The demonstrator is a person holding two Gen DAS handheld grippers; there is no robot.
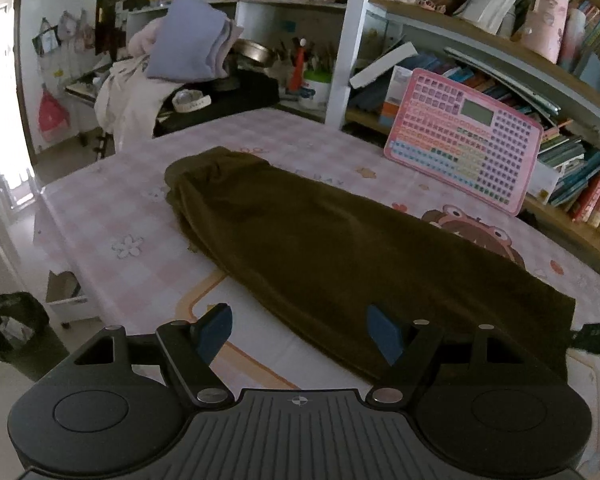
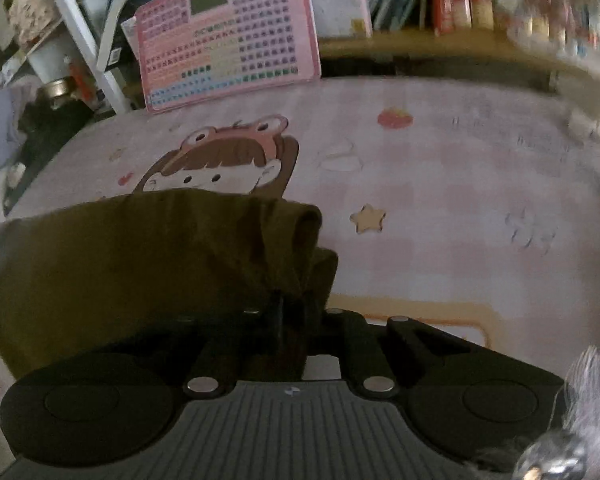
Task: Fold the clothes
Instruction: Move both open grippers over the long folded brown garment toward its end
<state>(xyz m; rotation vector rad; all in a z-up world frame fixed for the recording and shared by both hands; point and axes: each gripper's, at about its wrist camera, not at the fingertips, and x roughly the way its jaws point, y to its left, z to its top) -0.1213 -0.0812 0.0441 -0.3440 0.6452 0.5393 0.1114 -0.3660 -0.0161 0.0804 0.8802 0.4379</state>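
A dark olive-brown garment point(image 1: 320, 240) lies lengthwise on the pink checked tablecloth point(image 1: 112, 208), folded into a long strip. My left gripper point(image 1: 300, 332) hangs open just above the garment's near edge, blue pads wide apart, nothing between them. In the right wrist view the same garment point(image 2: 120, 264) fills the lower left, and its end is bunched into folds. My right gripper point(image 2: 290, 304) is shut on that bunched corner, the cloth hiding its fingertips.
A pink keyboard toy point(image 1: 464, 140) leans against the bookshelf point(image 1: 560, 92) at the table's far side. A chair heaped with clothes point(image 1: 168, 72) stands beyond the far left corner. A black bin point(image 1: 16, 332) sits on the floor at left. Grey fur point(image 2: 588, 396) shows at lower right.
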